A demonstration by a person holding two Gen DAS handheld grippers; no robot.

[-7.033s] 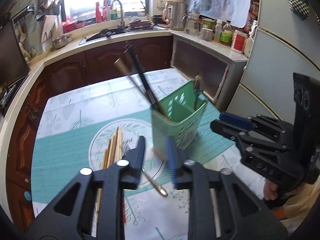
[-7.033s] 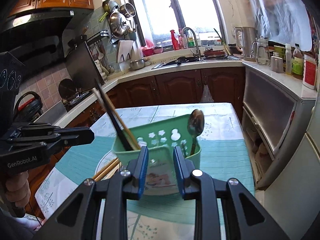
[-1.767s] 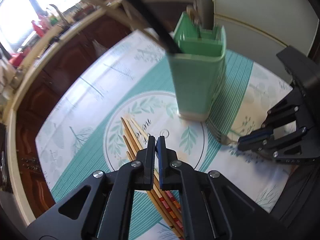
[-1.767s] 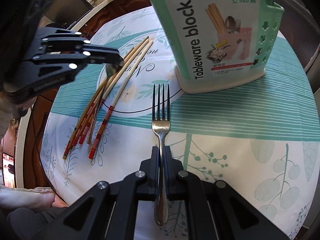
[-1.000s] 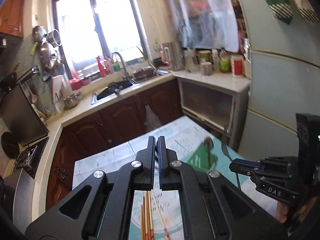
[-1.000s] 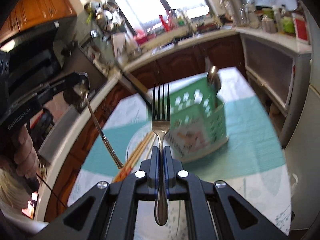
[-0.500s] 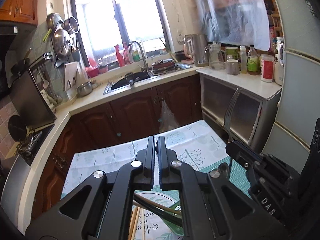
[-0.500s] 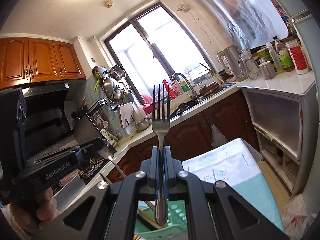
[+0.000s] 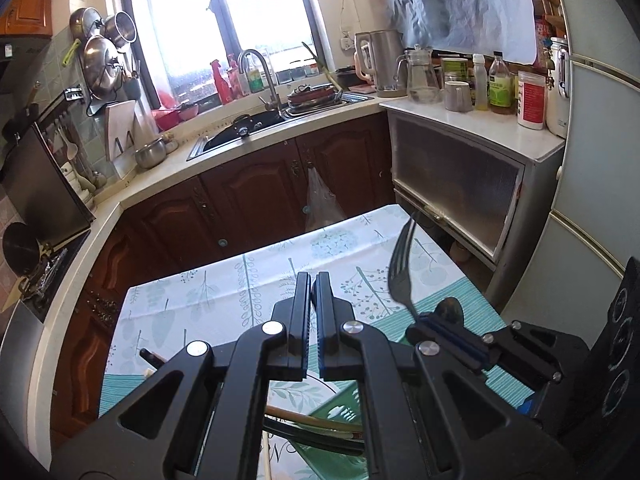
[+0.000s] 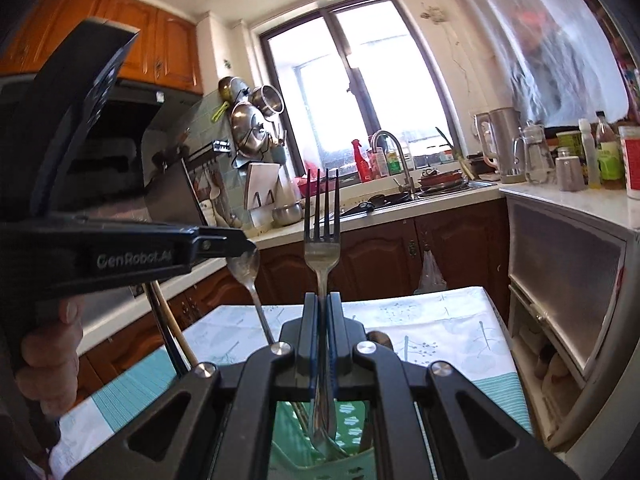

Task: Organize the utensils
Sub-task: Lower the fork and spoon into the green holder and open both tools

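My right tongs (image 10: 320,312) are clamped on a steel fork (image 10: 321,240), tines up and handle running down between the pads; its lower end hangs over the green holder (image 10: 352,436), of which I see only a perforated plastic slice under the tongs' frame. My left tongs (image 9: 313,292) are pressed together; in their own view nothing shows between the pads. From the right view, though, a spoon (image 10: 245,268) hangs bowl-up at their tip, its thin handle slanting down behind my right tongs, so they are clamped on it. A hand (image 10: 52,360) wraps the left grip at the frame edge. Below the left tongs, chopsticks (image 9: 308,424) are mostly hidden by the frame. The worktop (image 9: 224,280) ahead wears a leaf-print cloth with teal stripes. A dark rounded tip just beyond the right tongs is too blocked to name.
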